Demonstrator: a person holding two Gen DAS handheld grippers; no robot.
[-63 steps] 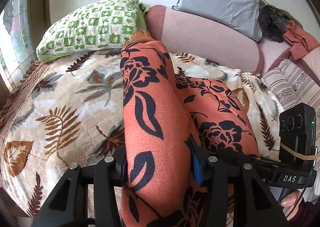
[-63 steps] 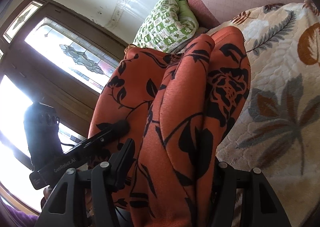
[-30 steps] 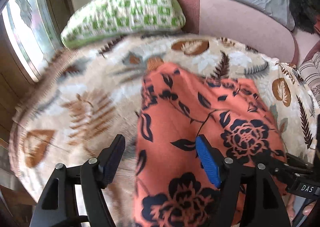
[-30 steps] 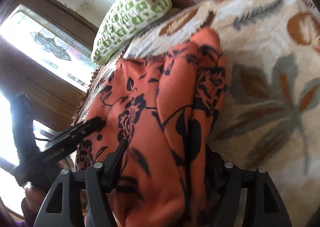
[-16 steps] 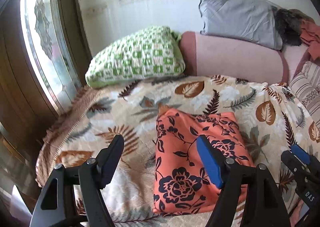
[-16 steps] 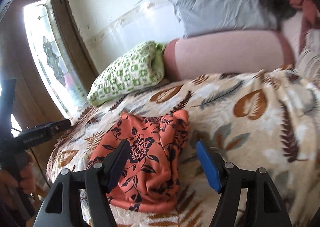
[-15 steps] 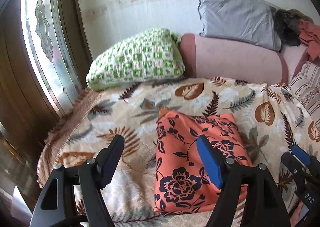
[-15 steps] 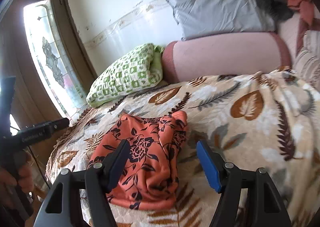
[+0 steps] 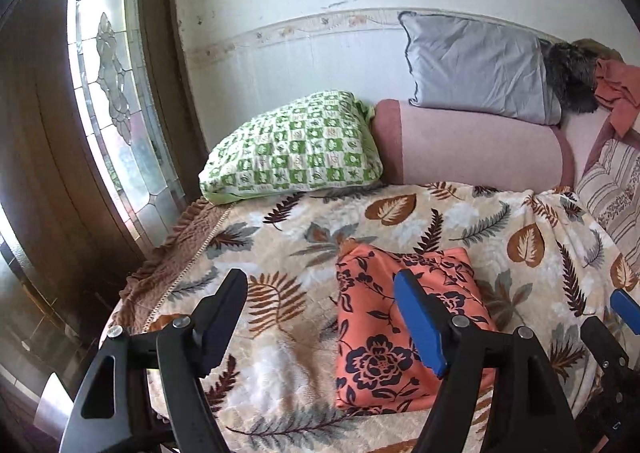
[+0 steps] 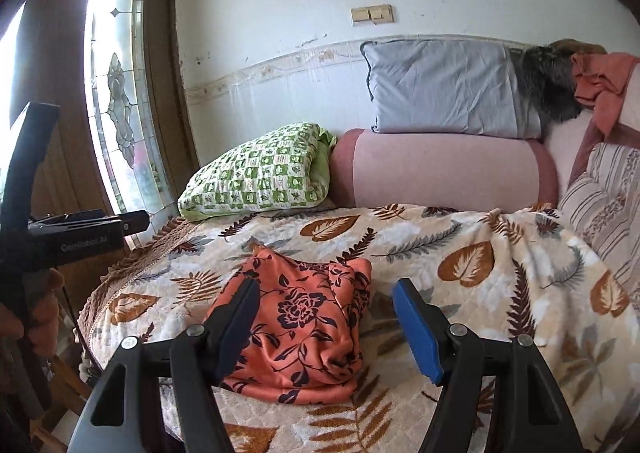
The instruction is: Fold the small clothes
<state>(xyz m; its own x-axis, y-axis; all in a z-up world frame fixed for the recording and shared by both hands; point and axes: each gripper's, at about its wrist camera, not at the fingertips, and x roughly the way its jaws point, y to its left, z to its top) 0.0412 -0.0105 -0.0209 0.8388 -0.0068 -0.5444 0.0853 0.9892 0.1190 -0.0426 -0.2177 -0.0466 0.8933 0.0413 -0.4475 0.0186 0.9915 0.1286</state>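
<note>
The leaf-print blanket (image 9: 460, 213) covers the bed. The folded orange floral garment (image 10: 304, 333) lies on it — at 6 o'clock from the green checked pillow (image 9: 296, 149). The left gripper (image 9: 320, 317) and right gripper (image 10: 324, 317) hang above it, jaws wide apart, holding nothing.

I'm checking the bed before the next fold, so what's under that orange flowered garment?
The folded orange garment lies directly on the leaf-print blanket, which shows on all sides of it. Whatever is beneath the garment, or tucked inside its folds, is covered and cannot be seen.
</note>
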